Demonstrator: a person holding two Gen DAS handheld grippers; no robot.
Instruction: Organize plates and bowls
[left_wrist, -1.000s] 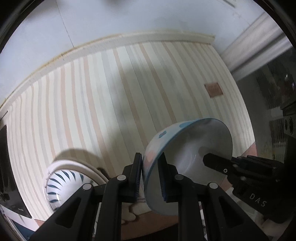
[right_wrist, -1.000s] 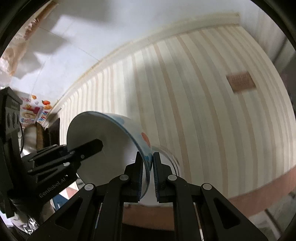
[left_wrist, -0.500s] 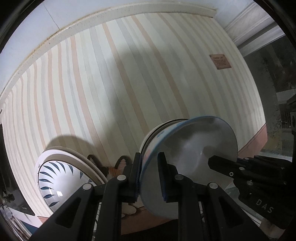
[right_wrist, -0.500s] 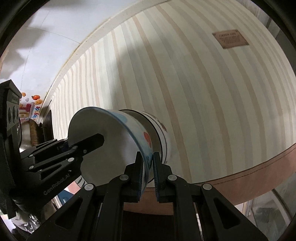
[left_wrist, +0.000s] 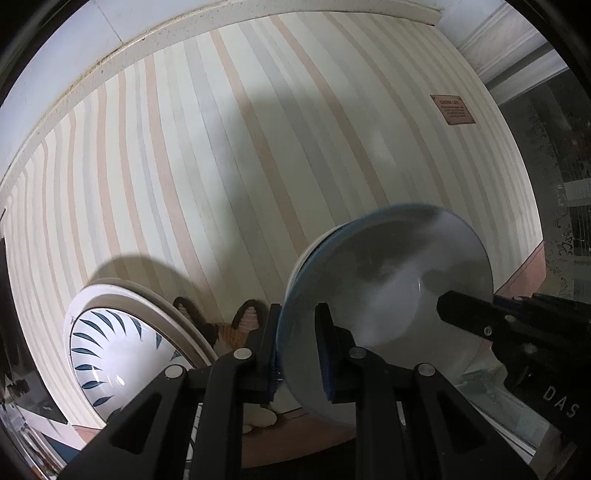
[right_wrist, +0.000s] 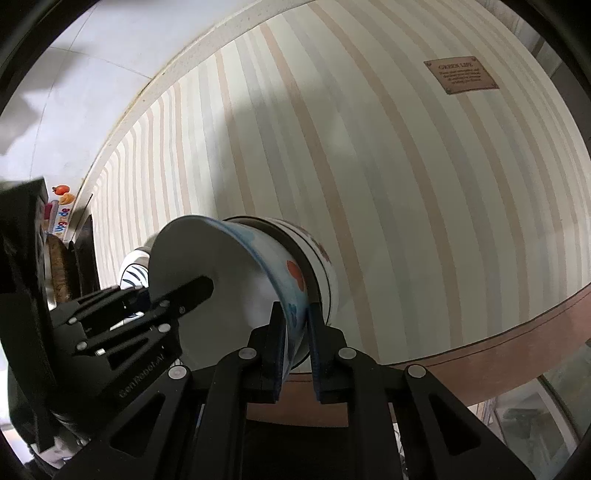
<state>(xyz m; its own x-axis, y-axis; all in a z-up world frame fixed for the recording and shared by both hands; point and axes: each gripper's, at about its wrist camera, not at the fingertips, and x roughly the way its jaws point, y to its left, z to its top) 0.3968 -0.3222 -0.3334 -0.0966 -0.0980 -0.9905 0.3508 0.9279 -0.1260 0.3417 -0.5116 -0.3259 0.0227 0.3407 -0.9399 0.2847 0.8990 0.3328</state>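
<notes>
A white bowl with a blue rim and blue and red spots (left_wrist: 388, 291) (right_wrist: 221, 266) is nested in a second white bowl (right_wrist: 325, 273) standing on the striped tablecloth. My left gripper (left_wrist: 299, 350) is shut on its near-left rim. My right gripper (right_wrist: 295, 332) is shut on its opposite rim and shows in the left wrist view (left_wrist: 491, 321). A white plate with dark blue leaf marks (left_wrist: 122, 343) lies to the left on a larger cream plate (left_wrist: 155, 295).
The round table has a striped cloth (left_wrist: 240, 166) with a brown label (right_wrist: 460, 75). Its brown edge (right_wrist: 517, 325) runs near me. A cat-shaped item (left_wrist: 236, 328) sits between plates and bowls. Dark objects stand at the left (right_wrist: 55, 266).
Both grippers have carried the spotted bowl down and lowered it into the second bowl on the table. The bowl now sits nested rather than held in the air.
</notes>
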